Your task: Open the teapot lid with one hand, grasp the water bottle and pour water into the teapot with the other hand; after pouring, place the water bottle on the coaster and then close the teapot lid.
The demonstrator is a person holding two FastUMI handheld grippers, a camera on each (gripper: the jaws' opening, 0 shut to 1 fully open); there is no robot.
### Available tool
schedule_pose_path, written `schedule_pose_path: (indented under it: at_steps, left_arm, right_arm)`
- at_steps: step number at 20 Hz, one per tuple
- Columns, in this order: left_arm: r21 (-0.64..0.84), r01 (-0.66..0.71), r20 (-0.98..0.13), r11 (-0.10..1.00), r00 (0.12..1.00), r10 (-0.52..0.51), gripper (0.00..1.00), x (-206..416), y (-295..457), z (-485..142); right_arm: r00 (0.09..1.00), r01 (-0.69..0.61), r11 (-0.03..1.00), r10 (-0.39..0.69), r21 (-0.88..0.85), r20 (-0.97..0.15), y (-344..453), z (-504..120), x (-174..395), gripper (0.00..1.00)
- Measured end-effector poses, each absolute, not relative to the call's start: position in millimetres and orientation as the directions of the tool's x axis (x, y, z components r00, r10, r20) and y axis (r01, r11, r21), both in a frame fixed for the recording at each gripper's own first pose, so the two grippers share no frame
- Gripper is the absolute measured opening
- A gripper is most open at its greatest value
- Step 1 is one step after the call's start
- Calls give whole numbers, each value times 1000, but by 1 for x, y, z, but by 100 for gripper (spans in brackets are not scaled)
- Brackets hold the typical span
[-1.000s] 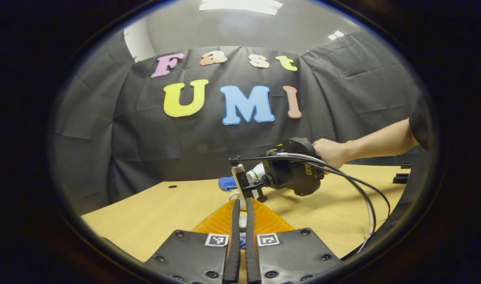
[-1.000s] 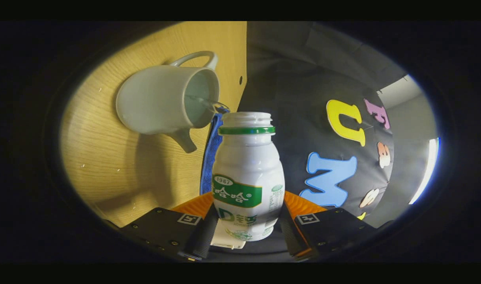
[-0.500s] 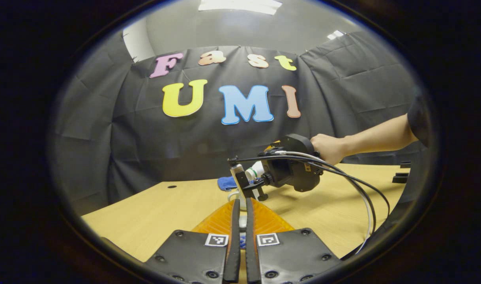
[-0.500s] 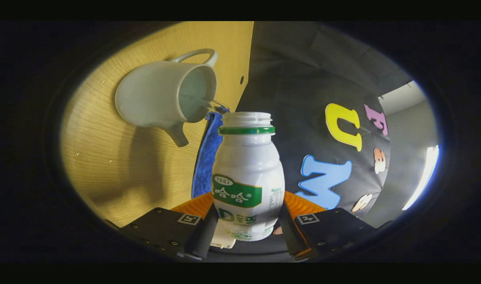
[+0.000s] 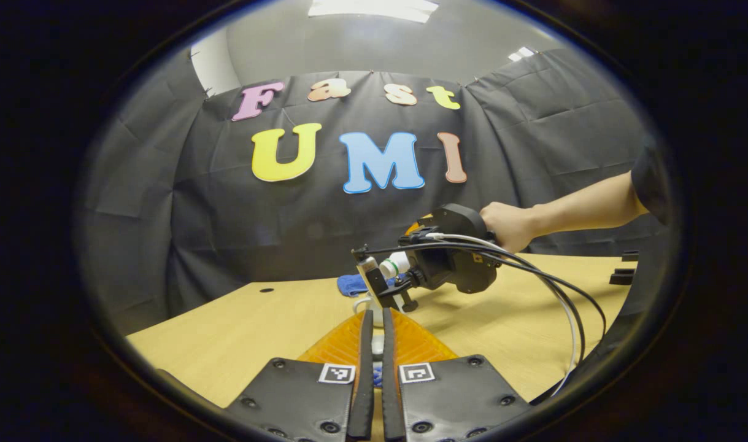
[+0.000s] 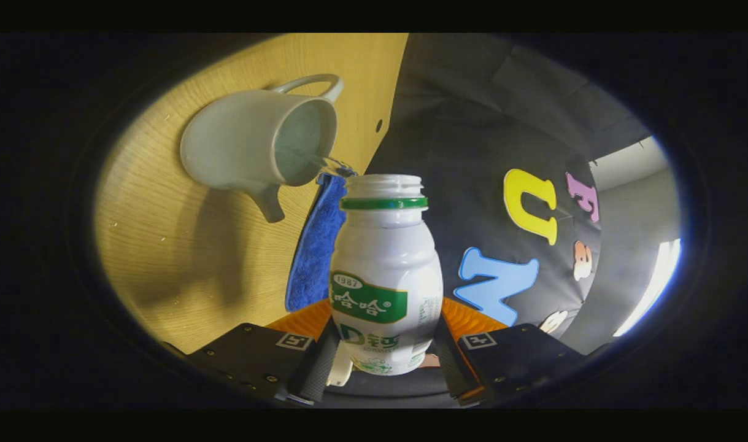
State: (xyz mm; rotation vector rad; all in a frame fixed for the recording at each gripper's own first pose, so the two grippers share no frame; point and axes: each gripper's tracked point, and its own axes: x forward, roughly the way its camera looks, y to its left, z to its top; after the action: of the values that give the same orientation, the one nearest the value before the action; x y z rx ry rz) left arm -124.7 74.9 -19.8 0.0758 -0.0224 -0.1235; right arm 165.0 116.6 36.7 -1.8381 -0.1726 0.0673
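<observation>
Right gripper view has the small white plastic bottle with the green neck ring and green label [image 6: 386, 276] at the bottom centre of the frame, uncapped, clamped low on its belly between the two fingers of the right gripper [image 6: 383, 362]. The bottle is tipped so that its open mouth sits just beside the rim of the white ceramic teapot with the loop handle and stubby spout [image 6: 257, 147], upper left in the frame, and a thin stream of water [image 6: 315, 161] runs from mouth to pot. A blue cloth coaster [image 6: 315, 245] lies on the pale wooden table [image 6: 177, 258] close by the pot.

Left gripper view shows the same pour from across the table: a hand [image 5: 507, 224] at centre right holds the right gripper [image 5: 383, 288] over the pot. At the bottom centre the left gripper [image 5: 374, 362] has its fingers drawn almost together (something small and pale sits between them, probably the lid's knob, though I cannot make it out).

That bottle looks light and thin-walled, and I would guess it gets lighter as it empties; a hard squeeze would likely dent it. The low, broad belly seems the sound place to hold, as now. The teapot looks glazed, slick and breakable, so the lid wants a gentle seat by its knob.
</observation>
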Motion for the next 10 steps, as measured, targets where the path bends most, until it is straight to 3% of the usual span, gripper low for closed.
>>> schedule_pose_path:
  at_steps: [10]
  left_arm:
    - [79,120,23,990,992,-123,12,-126,76,-18]
  right_arm:
    - [986,89,-308,162,-947,40,120,40,165,73]
